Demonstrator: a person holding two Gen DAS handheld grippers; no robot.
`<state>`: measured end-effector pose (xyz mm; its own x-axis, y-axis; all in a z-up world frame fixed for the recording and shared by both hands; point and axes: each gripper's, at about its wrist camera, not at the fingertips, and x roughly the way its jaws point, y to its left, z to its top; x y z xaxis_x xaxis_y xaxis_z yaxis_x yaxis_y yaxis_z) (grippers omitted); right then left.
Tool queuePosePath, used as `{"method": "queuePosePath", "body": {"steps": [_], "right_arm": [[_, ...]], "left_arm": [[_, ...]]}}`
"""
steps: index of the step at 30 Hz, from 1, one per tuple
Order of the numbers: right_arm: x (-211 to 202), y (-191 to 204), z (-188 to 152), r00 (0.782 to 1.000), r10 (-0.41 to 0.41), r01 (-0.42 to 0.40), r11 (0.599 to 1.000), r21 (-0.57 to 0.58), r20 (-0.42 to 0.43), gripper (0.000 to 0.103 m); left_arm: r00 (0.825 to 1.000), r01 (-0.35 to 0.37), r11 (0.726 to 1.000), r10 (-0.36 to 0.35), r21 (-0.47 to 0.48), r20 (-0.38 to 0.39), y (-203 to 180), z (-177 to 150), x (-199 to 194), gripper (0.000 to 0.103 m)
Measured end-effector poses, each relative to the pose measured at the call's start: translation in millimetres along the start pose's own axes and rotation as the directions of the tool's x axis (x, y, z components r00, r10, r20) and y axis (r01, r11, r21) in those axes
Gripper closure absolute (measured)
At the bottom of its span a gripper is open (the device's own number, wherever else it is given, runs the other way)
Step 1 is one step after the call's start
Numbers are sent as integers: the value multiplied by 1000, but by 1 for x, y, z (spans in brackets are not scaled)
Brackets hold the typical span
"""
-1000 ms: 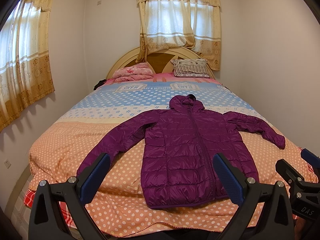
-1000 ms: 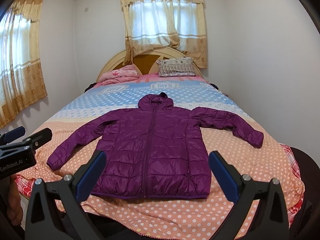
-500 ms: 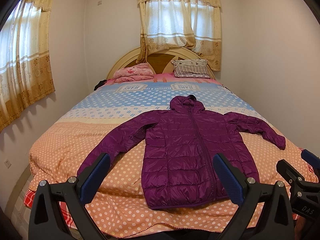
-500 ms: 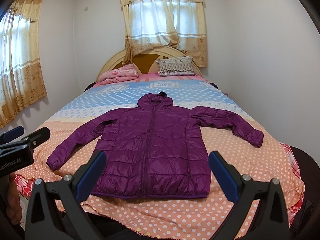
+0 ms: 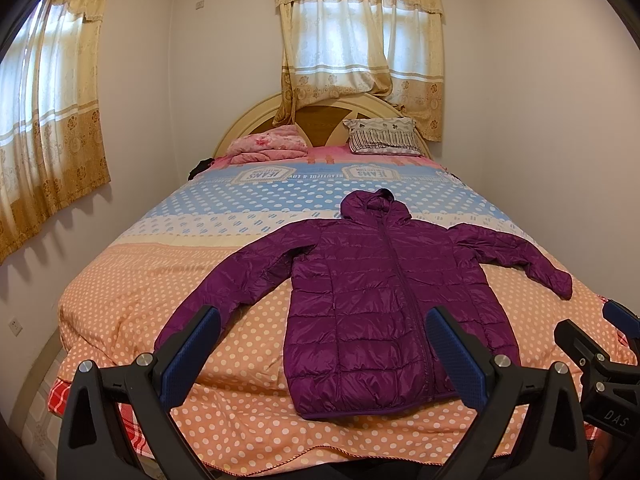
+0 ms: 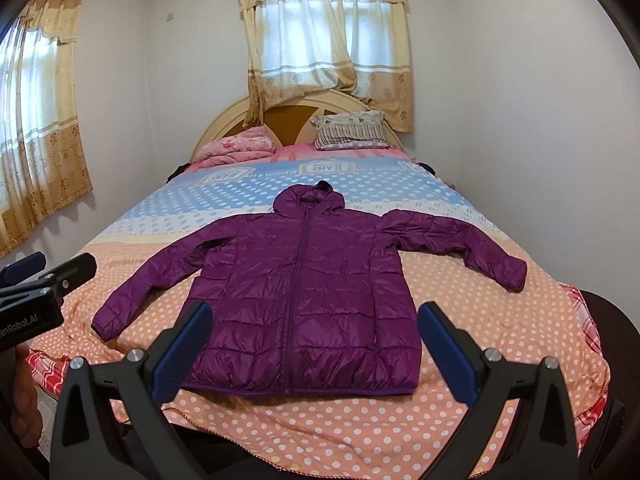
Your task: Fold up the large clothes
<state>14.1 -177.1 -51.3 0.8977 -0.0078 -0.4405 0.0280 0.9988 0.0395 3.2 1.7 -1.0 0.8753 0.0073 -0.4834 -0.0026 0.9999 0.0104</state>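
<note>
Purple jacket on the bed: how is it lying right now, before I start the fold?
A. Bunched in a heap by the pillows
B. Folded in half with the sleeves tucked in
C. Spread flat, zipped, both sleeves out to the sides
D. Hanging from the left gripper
C: the purple jacket lies flat on the bed, zip closed, sleeves out to both sides; the left gripper and right gripper are open and clear of it.
</note>
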Motion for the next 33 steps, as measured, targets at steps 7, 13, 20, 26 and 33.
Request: {"method": "queuePosePath", "body": {"steps": [7,13,20,26,33], "right_arm": [[2,-2,-4,1000,4,-4,1000,5,-13,0],[23,-16,-7,998,-4,6,1000,30,-57,0],[68,-48,-14,990,-55,62,997,49,-134,0],[123,-102,-11,975,-82,100,992,77,-206,0],[186,-210,-2,928,-226,281,946,159,-295,0]], "left_arm": [[1000,9,1000,-9,7,-8,-2,-3,4,1],[992,49,999,-49,-8,-115,-2,-11,36,1],[973,76,997,-78,-20,-218,-5,-24,92,1],[988,46,998,-38,50,-152,-14,-7,129,1],[994,10,987,7,160,-105,-36,18,201,1]]}}
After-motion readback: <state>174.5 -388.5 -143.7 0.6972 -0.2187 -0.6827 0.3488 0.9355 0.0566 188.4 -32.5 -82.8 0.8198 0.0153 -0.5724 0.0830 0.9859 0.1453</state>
